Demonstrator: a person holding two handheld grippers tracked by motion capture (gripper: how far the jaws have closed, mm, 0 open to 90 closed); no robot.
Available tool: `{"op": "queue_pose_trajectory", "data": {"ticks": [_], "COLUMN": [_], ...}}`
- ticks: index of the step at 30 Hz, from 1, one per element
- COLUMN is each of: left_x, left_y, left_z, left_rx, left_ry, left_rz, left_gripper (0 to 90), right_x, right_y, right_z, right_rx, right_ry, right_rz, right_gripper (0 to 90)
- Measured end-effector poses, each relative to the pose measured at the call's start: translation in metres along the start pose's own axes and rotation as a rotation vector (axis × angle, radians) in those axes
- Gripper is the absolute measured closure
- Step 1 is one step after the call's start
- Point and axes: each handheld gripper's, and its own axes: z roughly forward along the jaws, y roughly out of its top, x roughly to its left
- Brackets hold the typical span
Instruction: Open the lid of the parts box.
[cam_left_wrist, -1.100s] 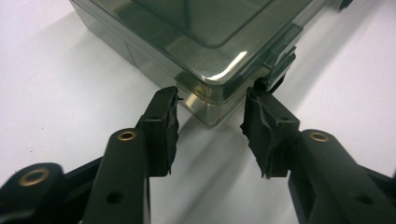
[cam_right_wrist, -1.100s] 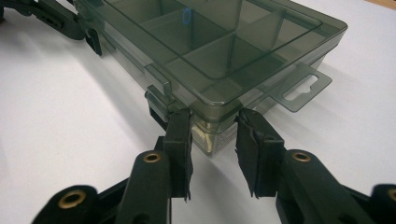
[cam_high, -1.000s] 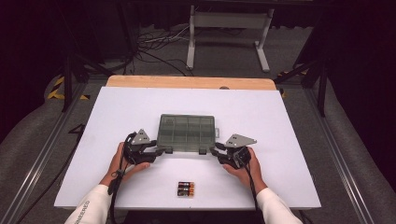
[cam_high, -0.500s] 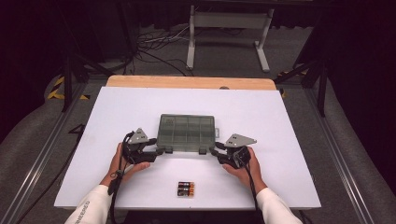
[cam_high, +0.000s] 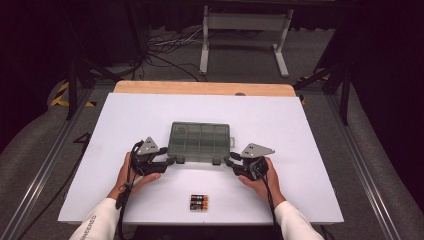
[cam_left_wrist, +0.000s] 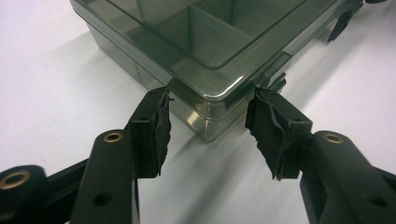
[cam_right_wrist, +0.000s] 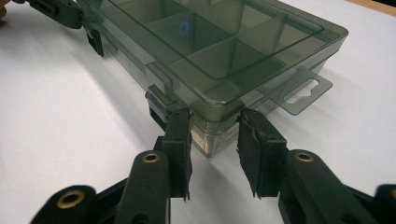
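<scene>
1. Since half a second ago the scene is almost unchanged: both claws stay at the box's near corners, and the box has not moved.
2. The left claw (cam_high: 171, 161) lies low on the white table (cam_high: 310, 150), held by a hand (cam_high: 131, 172); its jaws stand apart, astride the box's near left corner, their worn black pads (cam_left_wrist: 161, 126) close to its walls.
3. The box (cam_high: 200, 141), smoky clear plastic with divided compartments and a closed lid, sits mid-table.
4. Batteries (cam_high: 198, 202) lie near the table's front edge.
5. The right claw (cam_high: 228, 162) mirrors this: jaws apart, straddling the near right corner beside a latch (cam_right_wrist: 159, 100).
</scene>
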Motion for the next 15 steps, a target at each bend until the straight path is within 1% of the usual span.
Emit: {"op": "queue_pose_trajectory", "data": {"ticks": [1,2,3,5,7,8,10,11,12,15], "left_x": [0.0000,-0.0005,-0.0007,-0.0020,-0.0014,-0.0013,-0.0007,-0.0006,-0.0003,-0.0002], "left_y": [0.0000,0.0007,0.0010,0.0013,0.0017,0.0017,0.0019,0.0022,0.0034,0.0045], "left_z": [0.0000,-0.0006,-0.0005,-0.0003,-0.0022,-0.0030,-0.0036,-0.0041,-0.0049,-0.0057], "left_rx": [0.000,-0.010,-0.006,-0.003,-0.019,-0.025,-0.029,-0.032,-0.034,-0.038], "left_ry": [0.000,0.000,0.006,0.014,0.020,0.023,0.026,0.030,0.040,0.045], "left_rz": [0.000,0.011,0.020,0.027,0.026,0.020,0.024,0.025,0.038,0.044], "left_gripper": [50.9,51.1,51.1,49.9,50.3,50.3,50.2,49.3,48.8,47.7], "right_x": [0.0002,0.0002,0.0004,0.0009,0.0012,0.0015,0.0022,0.0032,0.0042,0.0058], "right_y": [0.0002,0.0006,0.0010,0.0014,0.0017,0.0025,0.0044,0.0060,0.0072,0.0099], "right_z": [-0.0004,-0.0011,-0.0019,-0.0021,-0.0020,-0.0023,-0.0029,-0.0032,-0.0036,-0.0056], "right_rx": [-0.006,-0.014,-0.020,-0.022,-0.021,-0.024,-0.033,-0.034,-0.033,-0.038], "right_ry": [-0.003,-0.004,-0.004,-0.006,-0.011,-0.017,-0.024,-0.034,-0.042,-0.061], "right_rz": [-0.001,-0.003,-0.005,-0.010,-0.016,-0.023,-0.031,-0.043,-0.047,-0.052], "right_gripper": [66.9,68.0,69.1,69.1,68.4,68.2,68.6,68.5,68.8,68.6]}}
